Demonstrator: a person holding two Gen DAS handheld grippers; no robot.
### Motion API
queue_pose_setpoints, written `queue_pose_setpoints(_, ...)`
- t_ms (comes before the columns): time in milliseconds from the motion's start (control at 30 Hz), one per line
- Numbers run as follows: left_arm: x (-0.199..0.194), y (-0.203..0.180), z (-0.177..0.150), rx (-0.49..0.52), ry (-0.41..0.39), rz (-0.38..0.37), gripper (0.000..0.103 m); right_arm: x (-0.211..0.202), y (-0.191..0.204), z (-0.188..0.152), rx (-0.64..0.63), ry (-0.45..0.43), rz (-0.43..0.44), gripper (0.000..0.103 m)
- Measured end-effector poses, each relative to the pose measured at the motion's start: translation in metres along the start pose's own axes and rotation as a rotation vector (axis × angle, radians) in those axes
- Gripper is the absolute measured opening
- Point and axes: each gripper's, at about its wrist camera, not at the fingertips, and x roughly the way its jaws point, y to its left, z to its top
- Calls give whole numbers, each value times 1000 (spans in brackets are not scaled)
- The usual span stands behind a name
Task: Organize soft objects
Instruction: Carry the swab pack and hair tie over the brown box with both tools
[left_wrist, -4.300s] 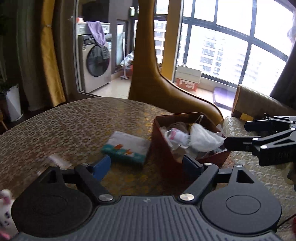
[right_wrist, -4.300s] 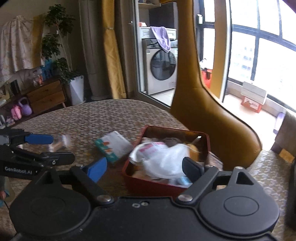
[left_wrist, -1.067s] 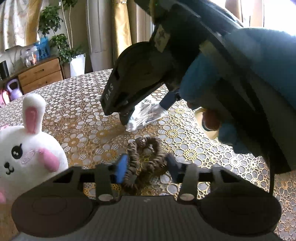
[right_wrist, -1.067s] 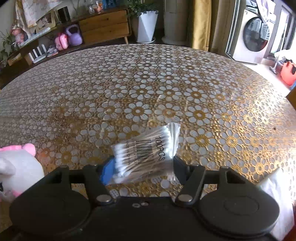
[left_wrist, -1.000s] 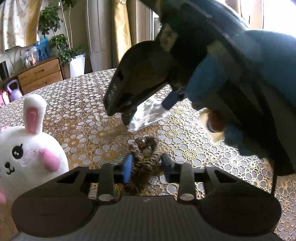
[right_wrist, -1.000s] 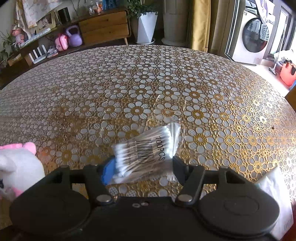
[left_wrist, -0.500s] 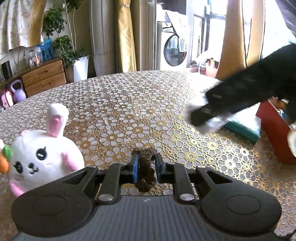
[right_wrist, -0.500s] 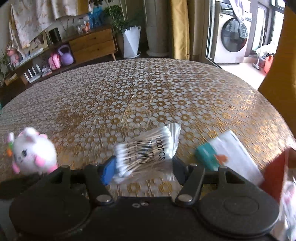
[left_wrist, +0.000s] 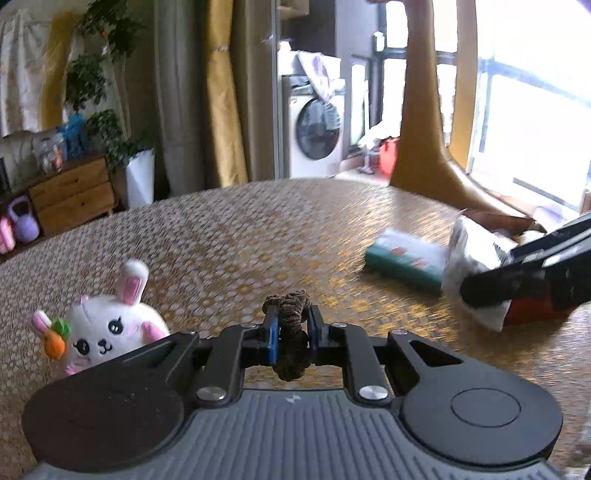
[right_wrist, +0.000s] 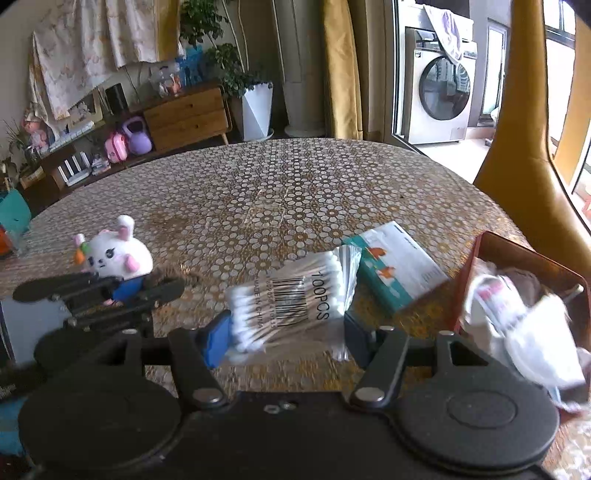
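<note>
Your left wrist view alone shows the left gripper (left_wrist: 291, 328) with its jaws closing tight on the brown hair scrunchie (left_wrist: 290, 334), lifted above the table (left_wrist: 229, 243), while your right wrist view alone shows the right gripper (right_wrist: 286, 338) clamped on the bag of cotton swabs (right_wrist: 291, 299) and looks into the red box (right_wrist: 491, 247), heaped with white packets. The plush bunny (left_wrist: 107, 332) sits at your left, half hidden behind the gripper body, and the tissue pack (right_wrist: 397, 266) lies just beside the box. In the left view the box is blurred and mostly covered by the right gripper.
</note>
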Motion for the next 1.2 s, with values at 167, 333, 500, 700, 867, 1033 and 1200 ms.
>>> queue_pose_setpoints(167,-27,-23,14,35,-41,-75,15,-31,-4,-13,5,-23,-3,63)
queue_pose_setpoints(333,-38,-49,30,66,-60,-158,15,-59,-17,-27,13,-56,-32,63)
queue_pose_setpoints(500,-38,-77,46,100,-81,-226,15,-83,-42,-37,48,-87,-88,63)
queue_pose_setpoints(700,-19,-109,66,122,-63,-294,15,-97,-79,-48,95,-103,-175,63)
queue_pose_setpoints(867,5,-135,82,133,-19,-350,15,-95,-107,-53,129,-104,-222,63)
queue_pose_setpoints(1033,26,-161,96,147,3,-376,15,-85,-132,-56,157,-101,-262,63)
queue_pose_setpoints(1200,52,-185,108,143,39,-400,15,-72,-156,-53,198,-96,-297,63)
